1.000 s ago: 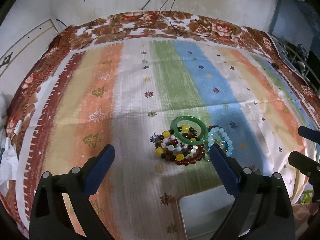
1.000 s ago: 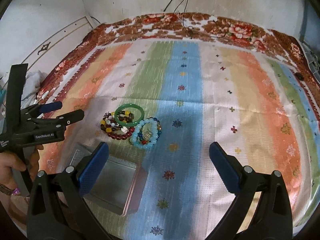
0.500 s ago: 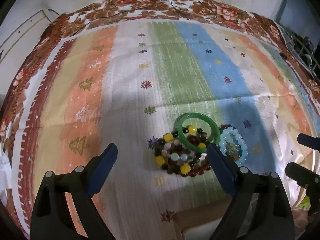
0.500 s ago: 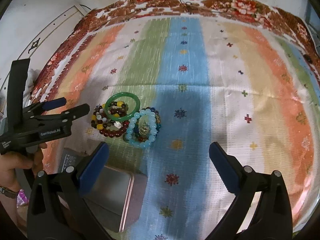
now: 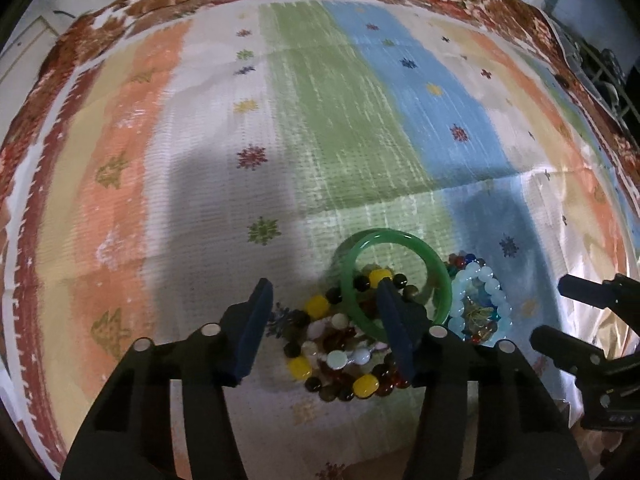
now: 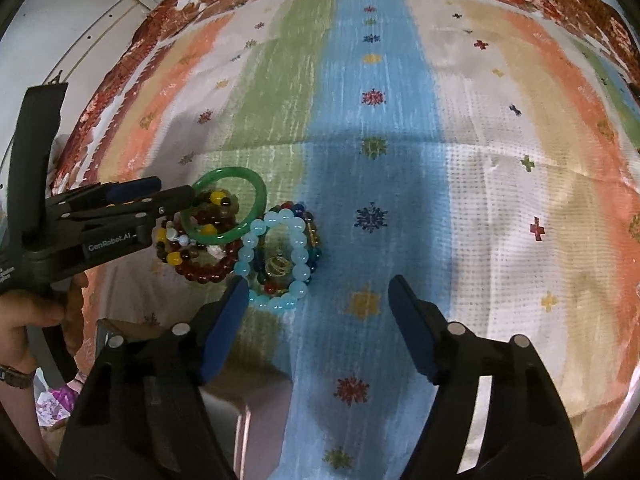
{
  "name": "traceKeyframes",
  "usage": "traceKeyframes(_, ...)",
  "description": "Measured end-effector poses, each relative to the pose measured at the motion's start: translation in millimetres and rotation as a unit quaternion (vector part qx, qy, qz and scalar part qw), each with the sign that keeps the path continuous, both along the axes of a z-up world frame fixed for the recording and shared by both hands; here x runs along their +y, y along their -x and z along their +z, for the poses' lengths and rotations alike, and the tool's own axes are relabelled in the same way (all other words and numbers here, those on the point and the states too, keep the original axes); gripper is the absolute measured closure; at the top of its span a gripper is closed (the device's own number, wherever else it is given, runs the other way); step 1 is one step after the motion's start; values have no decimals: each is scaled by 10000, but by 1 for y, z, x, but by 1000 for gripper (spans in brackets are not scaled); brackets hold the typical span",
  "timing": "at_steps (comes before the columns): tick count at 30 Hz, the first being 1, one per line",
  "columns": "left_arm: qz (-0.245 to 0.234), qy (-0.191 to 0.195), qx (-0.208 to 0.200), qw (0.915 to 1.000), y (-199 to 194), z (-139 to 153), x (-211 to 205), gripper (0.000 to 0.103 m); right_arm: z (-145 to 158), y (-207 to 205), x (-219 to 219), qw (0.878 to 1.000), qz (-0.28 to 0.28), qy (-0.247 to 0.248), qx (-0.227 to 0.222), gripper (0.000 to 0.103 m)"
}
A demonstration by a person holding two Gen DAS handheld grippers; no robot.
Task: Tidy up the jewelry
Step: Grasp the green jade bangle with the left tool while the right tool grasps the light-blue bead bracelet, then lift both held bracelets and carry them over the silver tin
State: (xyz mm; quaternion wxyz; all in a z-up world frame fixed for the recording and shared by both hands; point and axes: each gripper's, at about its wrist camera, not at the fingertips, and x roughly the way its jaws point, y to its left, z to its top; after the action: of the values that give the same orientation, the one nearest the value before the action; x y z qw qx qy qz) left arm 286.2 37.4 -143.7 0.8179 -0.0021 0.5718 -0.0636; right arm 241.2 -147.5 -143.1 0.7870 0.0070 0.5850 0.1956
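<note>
A green jade bangle (image 5: pixel 436 264) lies on a pile of bead bracelets (image 5: pixel 340 354) with yellow, white and dark red beads. A pale blue bead bracelet (image 5: pixel 480 300) lies just to its right. My left gripper (image 5: pixel 324 300) is open and low over the pile; its right finger reaches inside the bangle's ring, its left finger is outside. In the right wrist view the bangle (image 6: pixel 256 190), the mixed beads (image 6: pixel 200 260) and the blue bracelet (image 6: pixel 276 256) show together, with the left gripper (image 6: pixel 172 194) at the bangle's left rim. My right gripper (image 6: pixel 316 292) is open and empty, just right of the blue bracelet.
A striped cloth (image 6: pixel 380 128) with a floral border covers the table. A metal box (image 6: pixel 244 420) stands at the near edge, below the jewelry, partly behind my right gripper. A hand (image 6: pixel 24 324) holds the left gripper.
Both grippers have moved forward and down toward the jewelry and narrowed. The left gripper's right finger now sits inside the green bangle.
</note>
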Motion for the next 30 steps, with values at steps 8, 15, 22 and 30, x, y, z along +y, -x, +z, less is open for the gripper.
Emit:
traceKeyframes(8, -227, -131, 188, 9995, -7, -17, -6, 62, -19, -9, 4, 9996, 26, -30, 266, 48)
traceKeyframes(15, -361, -62, 163, 9992, -6, -18, -8, 76, -28, -12, 10, 9991, 95, -102, 411, 67)
traceKeyframes(22, -424, -21, 125, 9990, -4, -18, -10, 92, -33, -12, 12, 9974, 124, -347, 618, 90)
traceKeyframes(30, -315, 183, -53, 9993, 2, -2, 3, 95, -8, -8, 5, 9990, 168, -328, 261, 90)
